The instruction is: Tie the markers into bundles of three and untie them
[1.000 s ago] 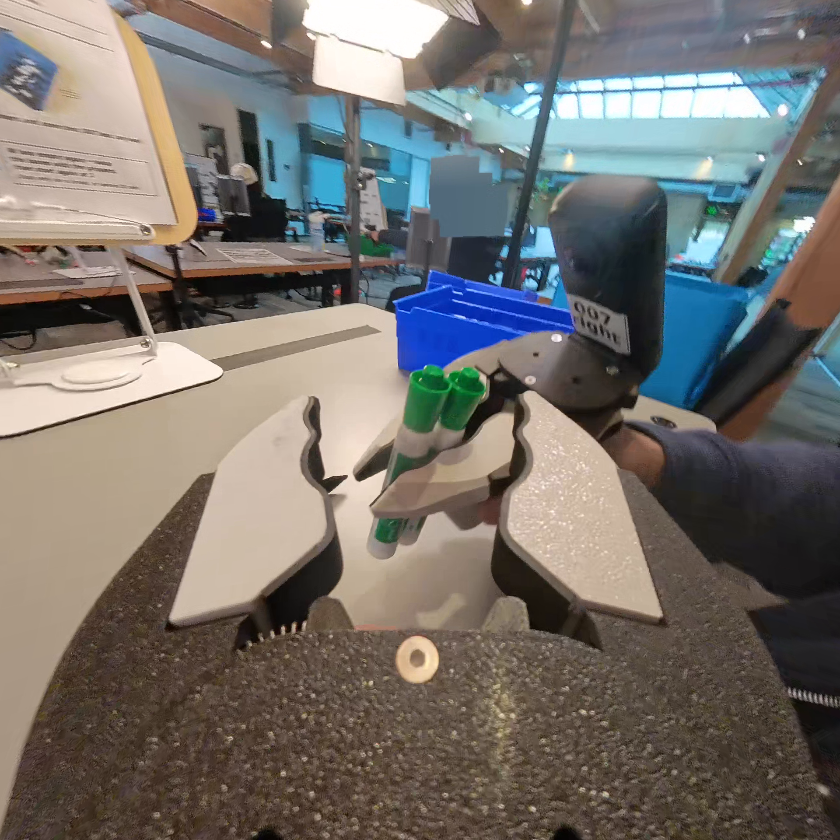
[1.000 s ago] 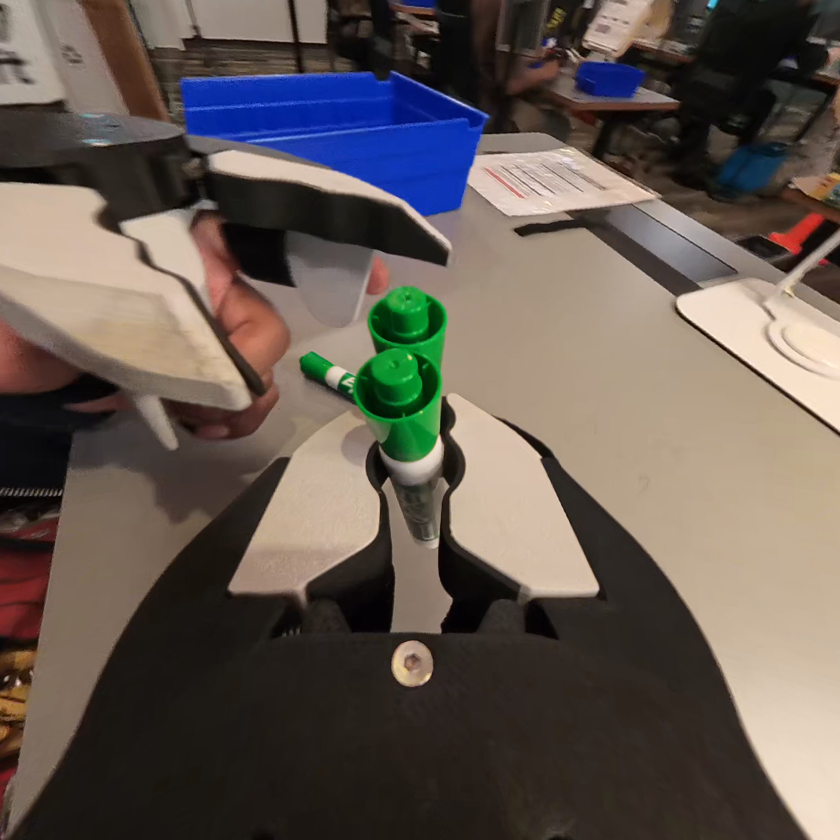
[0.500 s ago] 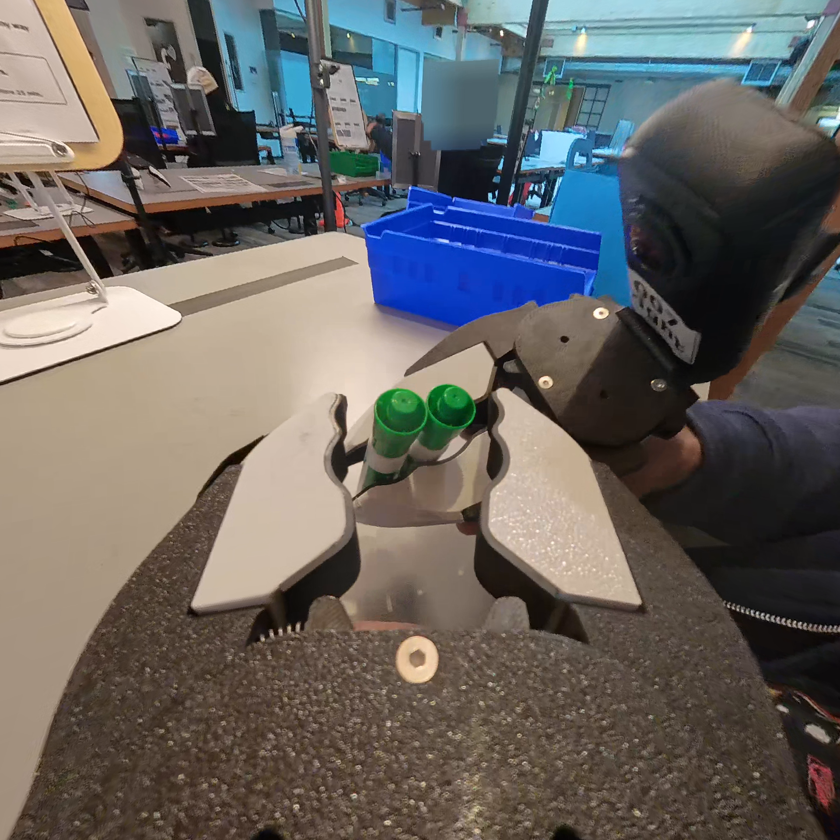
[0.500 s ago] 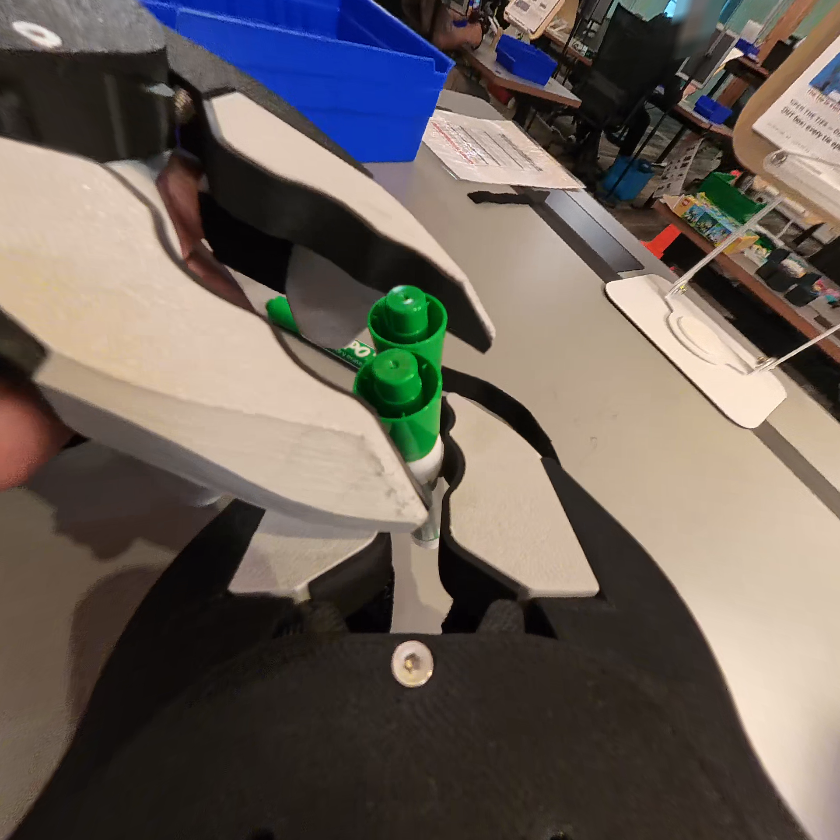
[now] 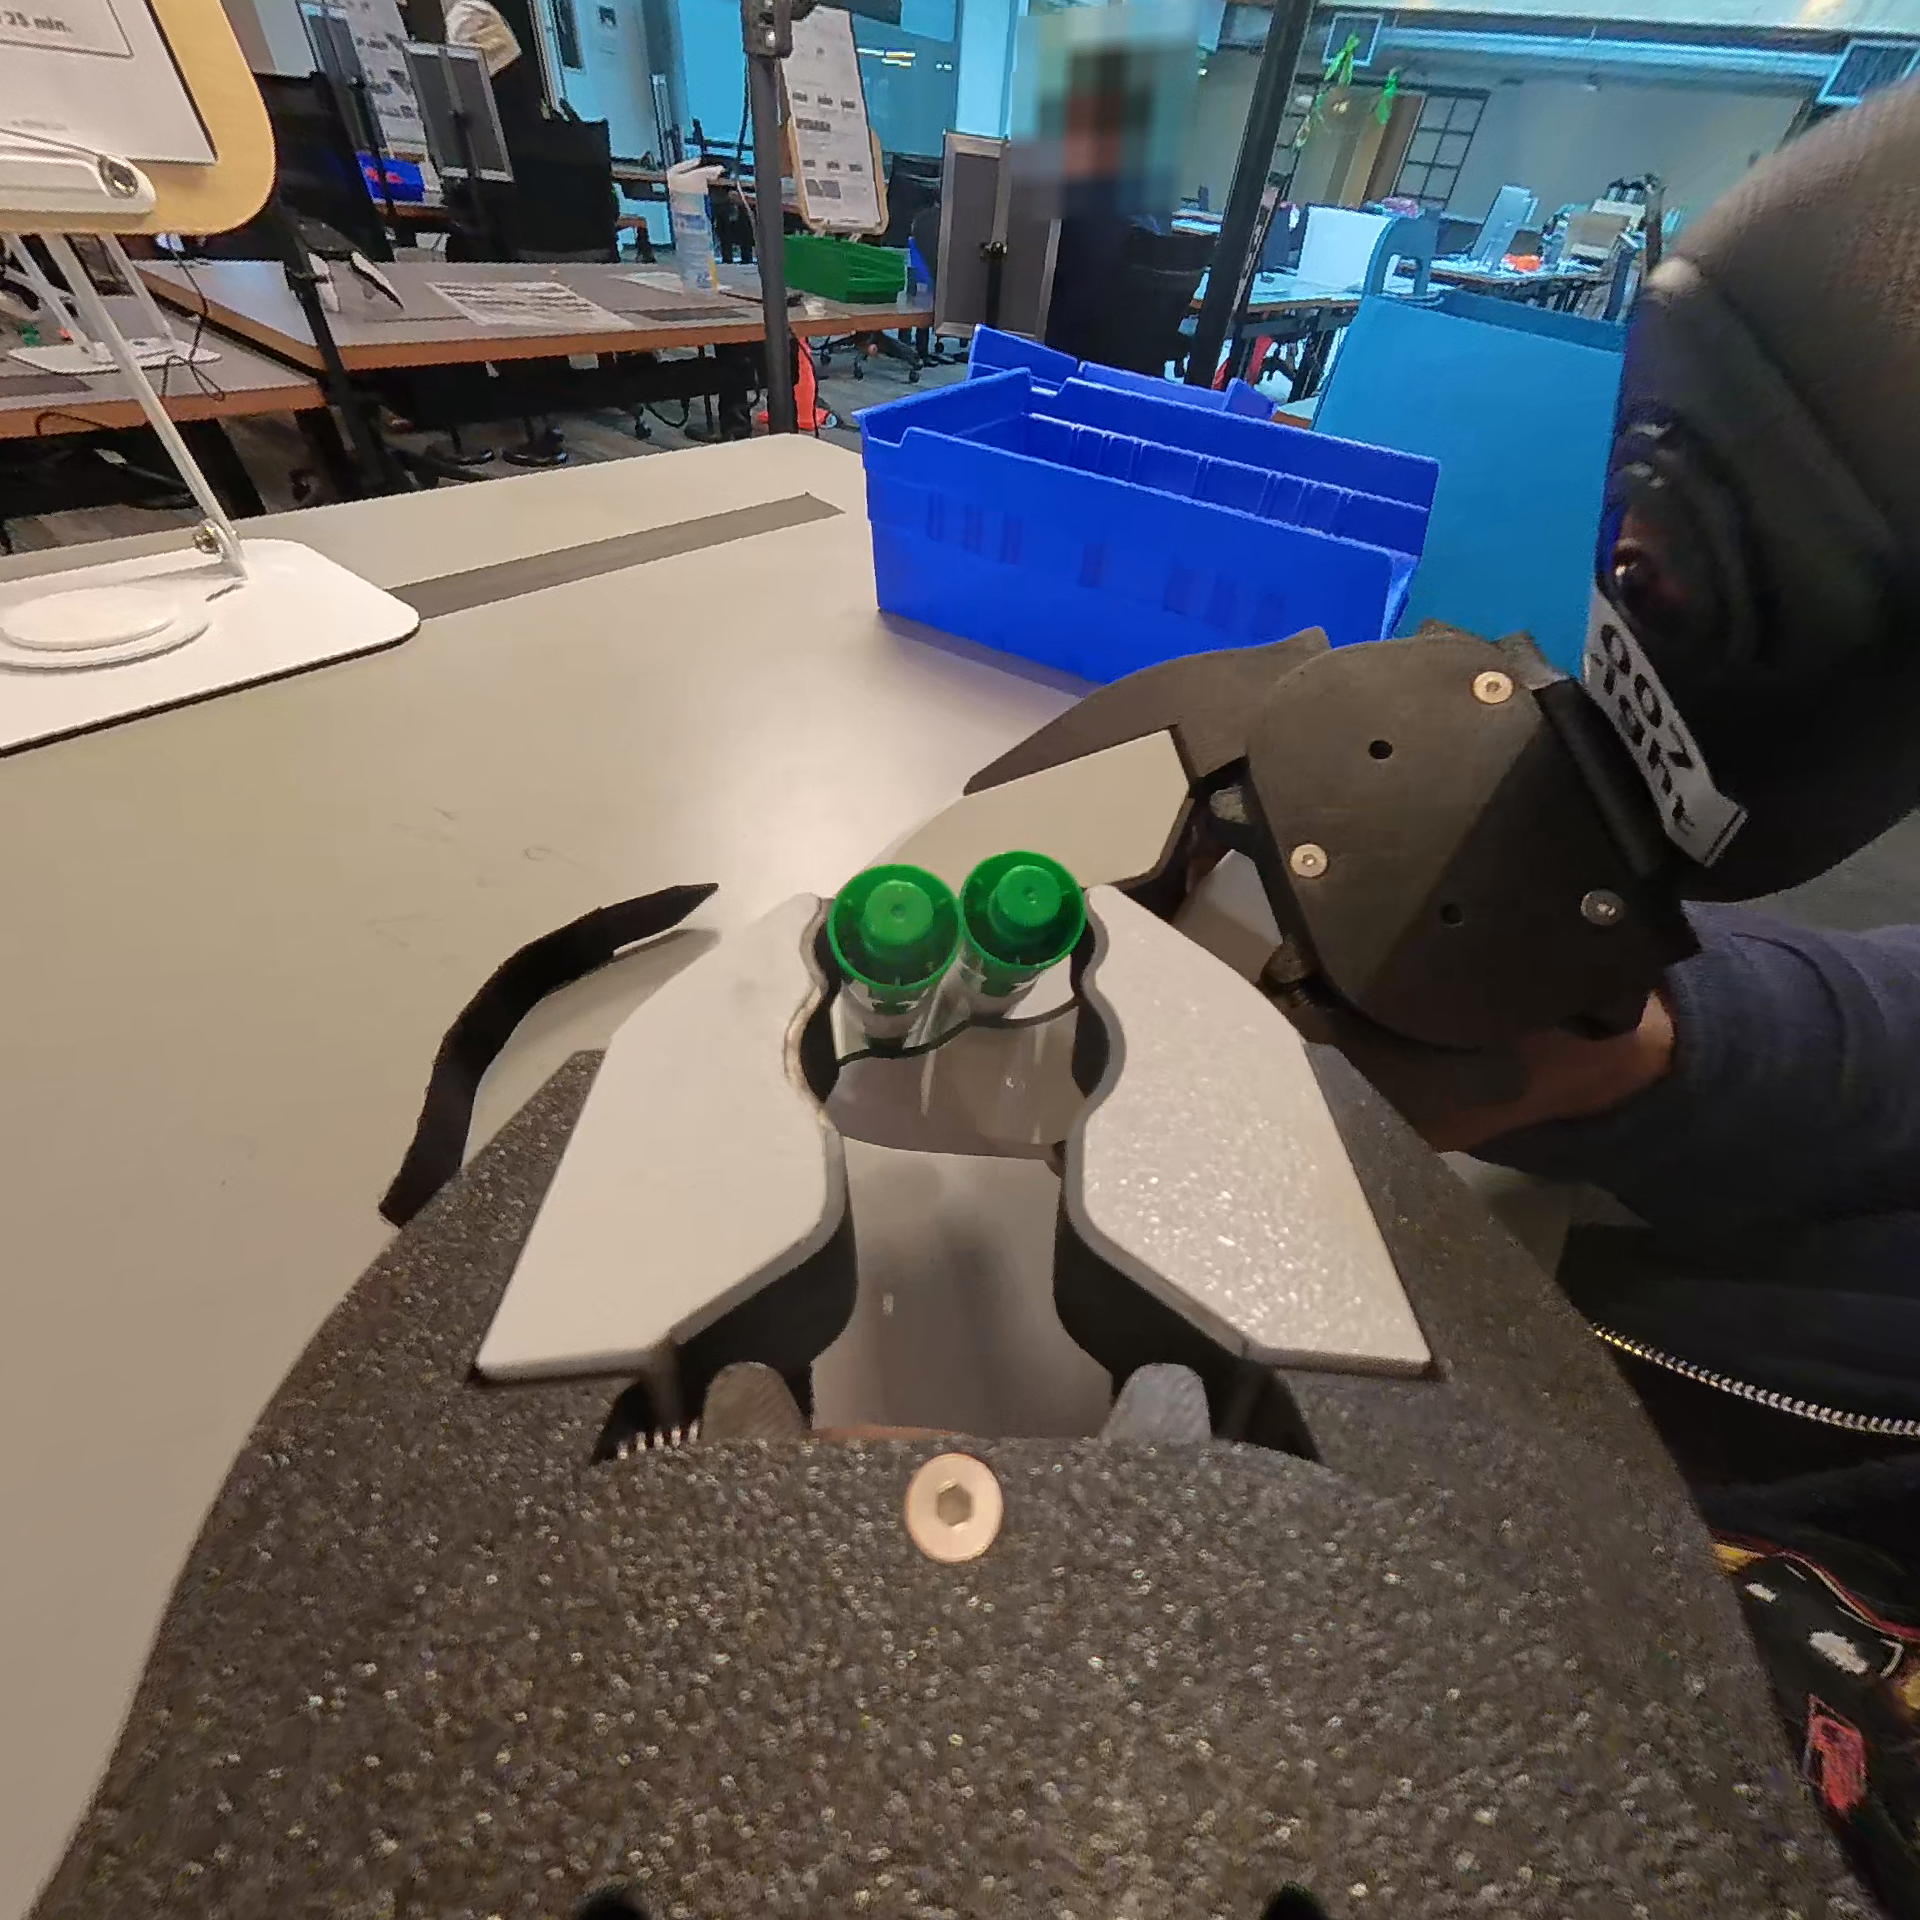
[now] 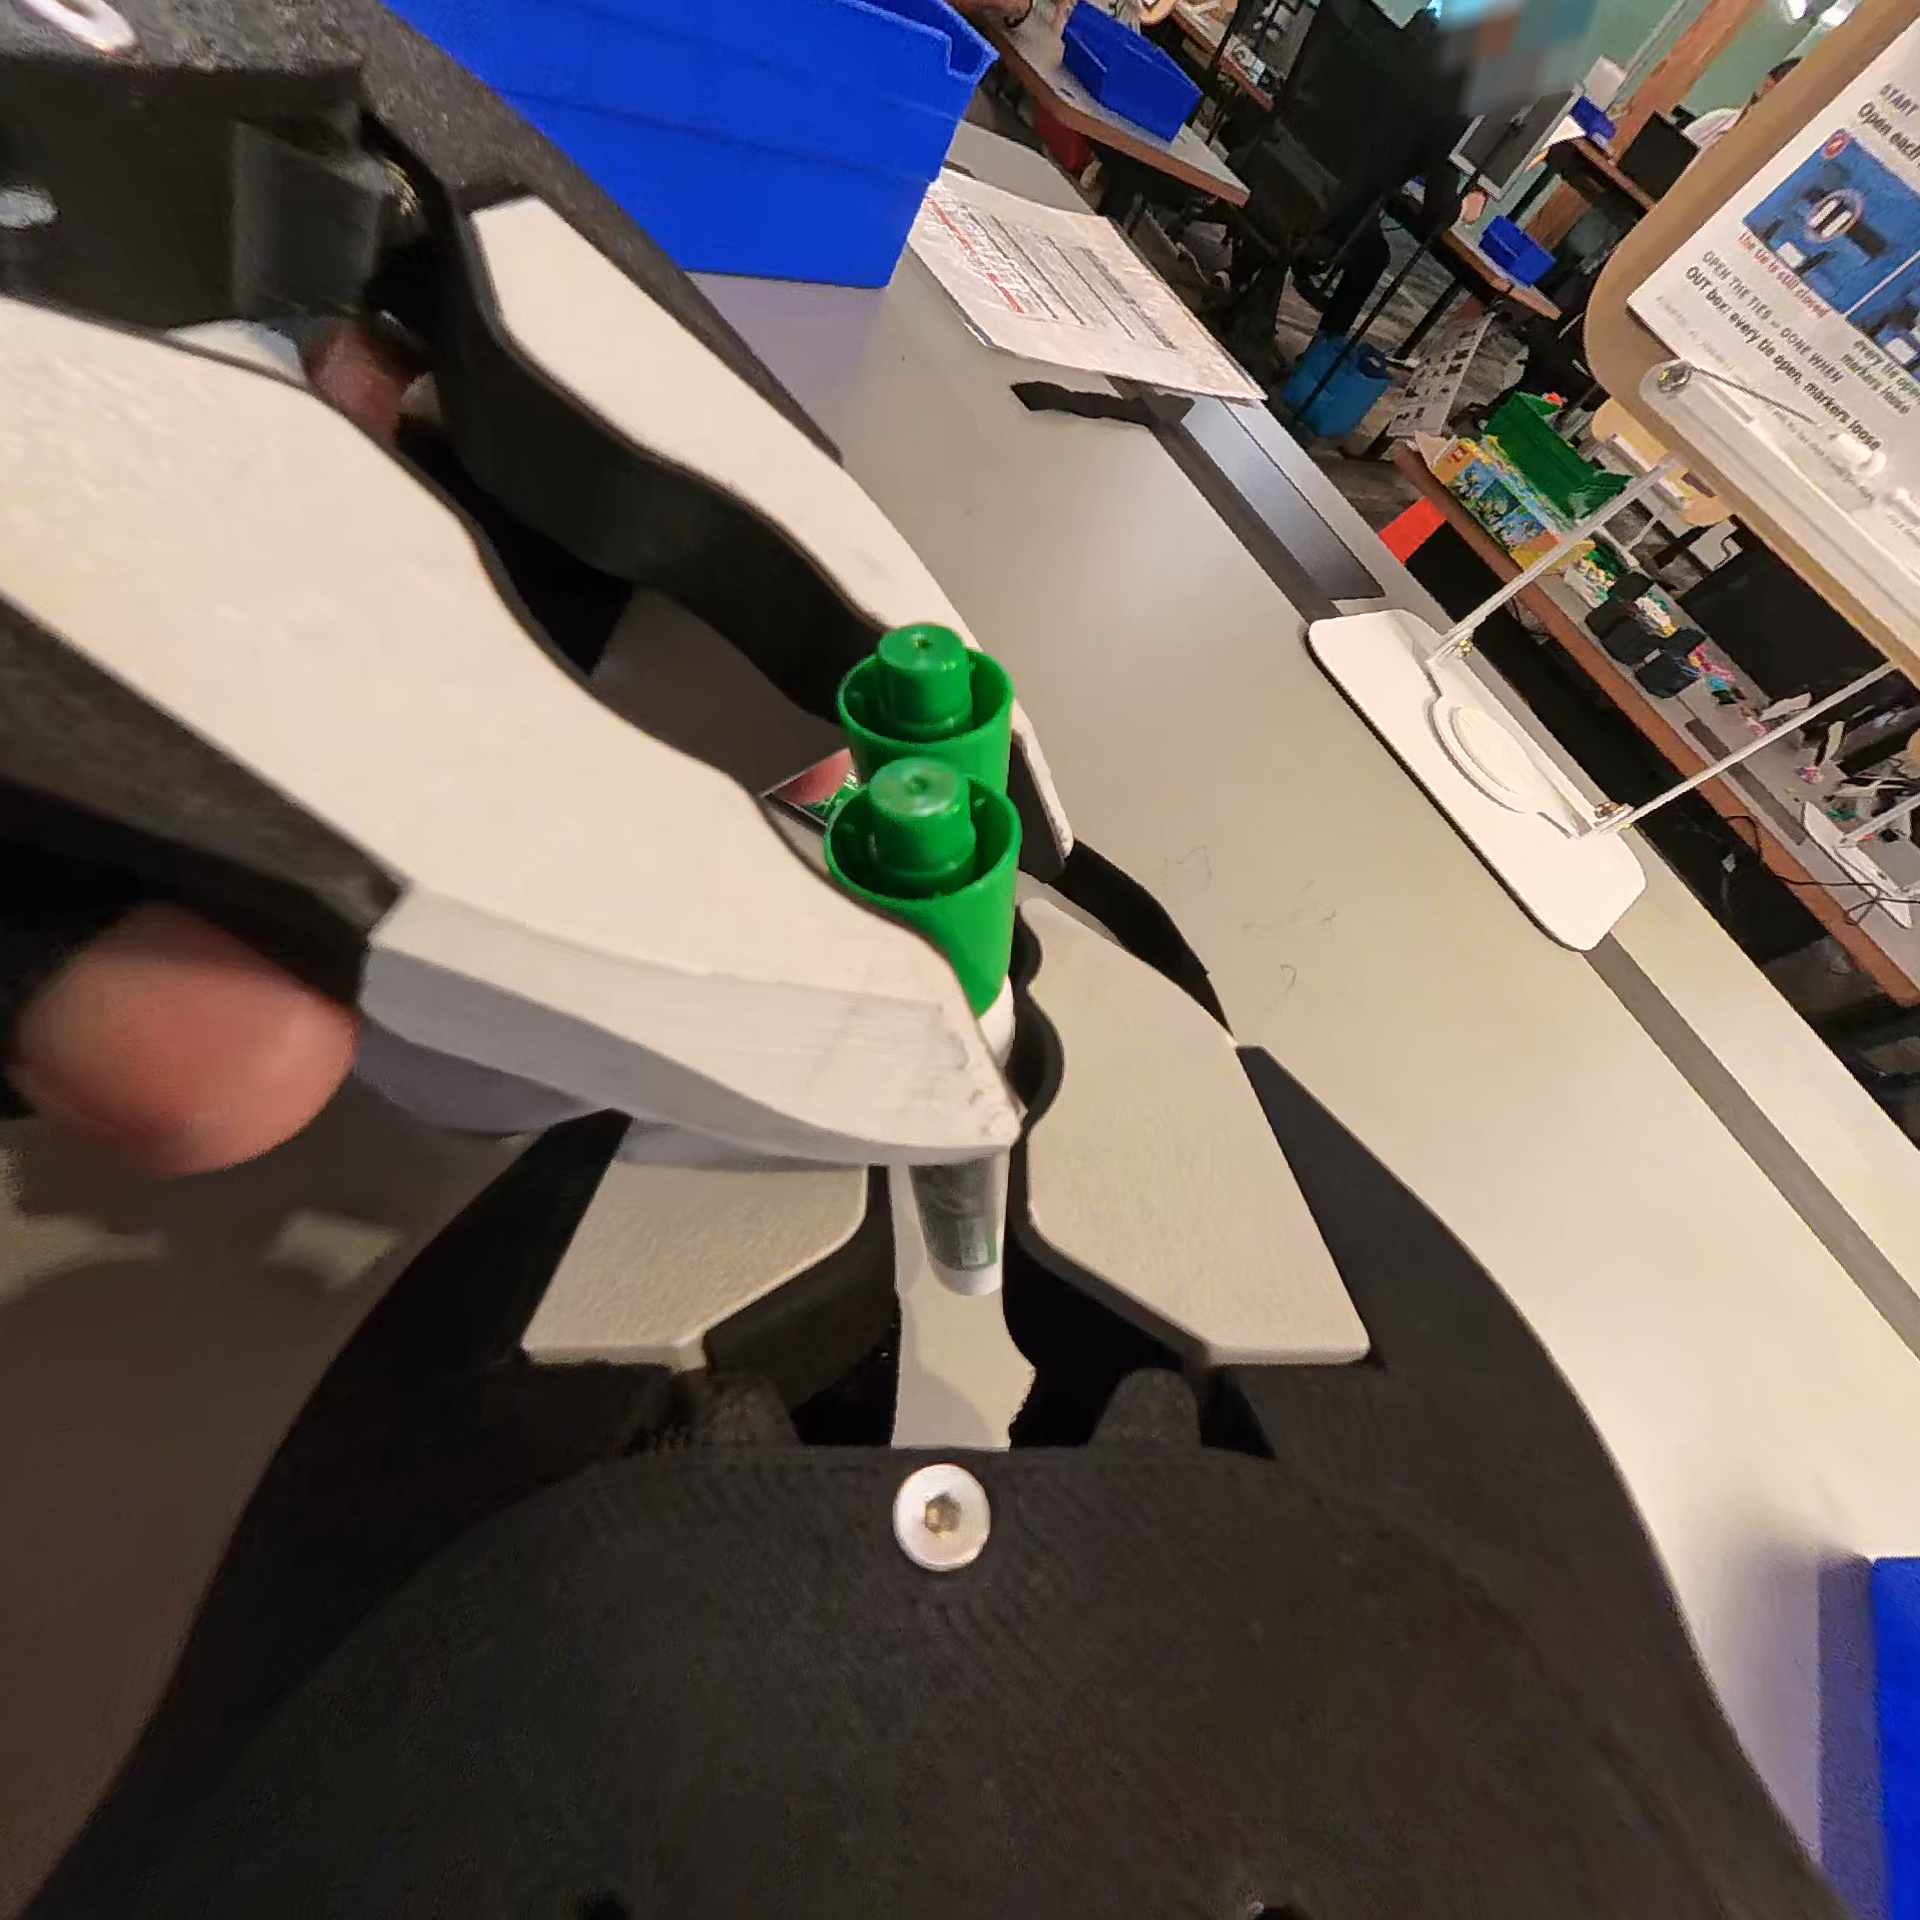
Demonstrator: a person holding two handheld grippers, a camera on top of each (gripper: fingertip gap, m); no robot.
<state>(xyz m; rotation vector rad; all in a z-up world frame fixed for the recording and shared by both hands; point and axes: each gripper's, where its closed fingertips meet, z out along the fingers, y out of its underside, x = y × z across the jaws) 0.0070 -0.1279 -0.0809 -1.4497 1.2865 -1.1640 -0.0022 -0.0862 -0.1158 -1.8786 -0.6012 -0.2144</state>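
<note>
Holding Two Green Markers Between Both Grippers

Standing cap-up above the grey table (image 5: 520, 831), two green markers (image 5: 951, 930) sit side by side. The right gripper (image 6: 1013, 997) clamps them at the barrels, and the left gripper (image 5: 951, 935) closes around both caps, its fingers (image 5: 727, 1091) touching them. A black strap (image 5: 499, 1018) lies to the left; a blue bin (image 5: 1122, 540) stands at the far side.

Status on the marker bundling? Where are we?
Done: two green-capped markers sit side by side. In hand: the right gripper grips them, and the left gripper closes around the pair. Left: a black strap lies loose on the table; no bundle tied yet.
</note>
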